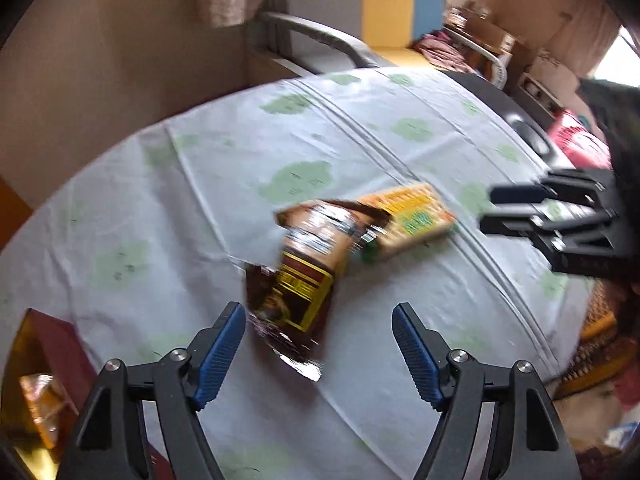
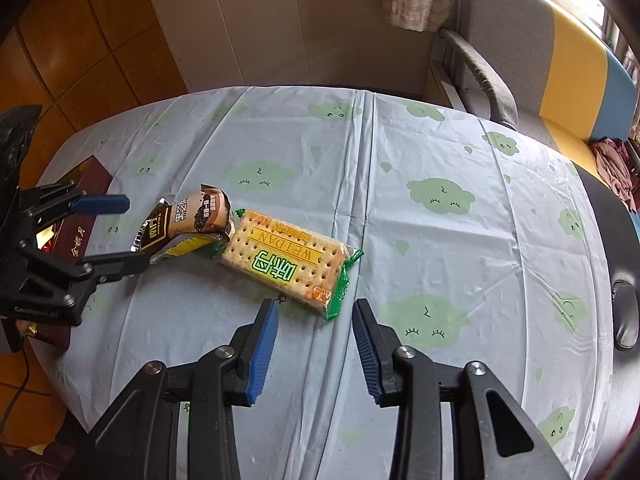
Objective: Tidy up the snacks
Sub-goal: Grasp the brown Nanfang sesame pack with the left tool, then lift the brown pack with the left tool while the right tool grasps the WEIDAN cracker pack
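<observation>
Brown foil pouch point(image 2: 188, 224) lies on the tablecloth point(image 2: 440, 240), its far end touching a cracker pack point(image 2: 288, 260) near the middle of the table. It looks light, crinkly and slippery, so a pinch across the flat body should hold better than one on the sealed end; the crackers are stiff but would break under a hard squeeze. Left gripper point(image 1: 318, 344) hangs over the pouch with jaws spread wide and nothing pressed between them. Right gripper point(image 2: 314, 344) hovers just short of the crackers, jaws parted and empty. A dark red box point(image 2: 86, 224) waits at the table's left edge.
</observation>
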Motion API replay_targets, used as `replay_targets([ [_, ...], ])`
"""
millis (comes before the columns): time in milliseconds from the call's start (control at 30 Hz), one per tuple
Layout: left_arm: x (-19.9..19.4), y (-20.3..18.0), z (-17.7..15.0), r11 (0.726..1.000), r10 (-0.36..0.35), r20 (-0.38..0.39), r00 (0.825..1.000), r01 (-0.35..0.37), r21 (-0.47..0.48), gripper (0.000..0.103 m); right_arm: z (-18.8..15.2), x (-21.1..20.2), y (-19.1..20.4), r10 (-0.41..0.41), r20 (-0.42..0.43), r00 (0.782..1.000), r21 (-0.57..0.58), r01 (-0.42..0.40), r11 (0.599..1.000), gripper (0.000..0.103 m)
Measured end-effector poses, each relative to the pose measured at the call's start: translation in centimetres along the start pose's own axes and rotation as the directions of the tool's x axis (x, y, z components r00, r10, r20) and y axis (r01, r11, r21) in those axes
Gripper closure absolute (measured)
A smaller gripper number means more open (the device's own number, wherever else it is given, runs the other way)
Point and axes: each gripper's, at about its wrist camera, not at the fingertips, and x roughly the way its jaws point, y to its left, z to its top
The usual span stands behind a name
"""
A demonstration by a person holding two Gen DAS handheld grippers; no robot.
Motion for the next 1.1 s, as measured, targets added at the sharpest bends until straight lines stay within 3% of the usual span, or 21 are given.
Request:
replay_targets([
  [167, 1.8, -0.3, 1.7, 0.991, 0.09, 0.006, 0.996, -0.09, 0.095, 0.027, 0.0, 0.0, -0.3, -0.007, 0.0, 1.0, 0.014, 0.007, 1.0, 0.064],
  [333, 4.9, -1.7, 2.7, 0.975, 0.123, -0.042, 0.992, -0.113, 0.19, 0.027, 0.2, -0.3, -0.8, -0.007, 0.011, 1.0, 0.036, 0.007, 0.999, 0.064],
  [400, 6.2, -1.5, 2.6, 0.982, 0.11, -0.079, 0.991, -0.096, 0.163, 0.031, 0.3, -0.4, -1.2, -0.007, 0.017, 1.0, 0.048, 0.007, 0.999, 0.064],
  [533, 5.8, -1.4, 1.7, 0.99, 0.099, -0.052, 0.994, -0.094, 0.104, 0.071, 0.5, -0.6, -1.6, -0.012, 0.027, 1.0, 0.061, 0.01, 0.998, 0.064],
  [667, 4.3, -1.9, -0.8, 0.993, 0.119, -0.04, 0.992, -0.118, 0.025, 0.073, 0.4, -0.7, -1.5, -0.01, 0.028, 1.0, 0.055, 0.008, 0.998, 0.064],
  [833, 1.4, -3.5, -6.3, 0.988, 0.128, -0.032, 0.991, -0.13, -0.079, 0.072, 0.0, 0.1, -0.5, 0.01, -0.008, 1.0, 0.011, -0.01, 1.0, 0.064],
  [933, 0.3, -4.6, -9.4, 0.985, 0.147, -0.011, 0.989, -0.147, -0.088, 0.072, -0.4, 0.8, 0.5, 0.044, -0.038, 0.998, -0.021, -0.044, 0.999, 0.064],
  [1033, -0.5, -5.4, -11.6, 0.983, 0.149, 0.027, 0.988, -0.145, -0.11, 0.072, -0.5, 0.7, 1.9, 0.054, -0.028, 0.998, -0.08, -0.056, 0.995, 0.058],
  [1100, -0.5, -5.6, -11.9, 0.983, 0.147, 0.045, 0.988, -0.141, -0.118, 0.072, -0.4, 0.9, 2.7, 0.105, -0.047, 0.993, -0.116, -0.109, 0.987, 0.049],
])
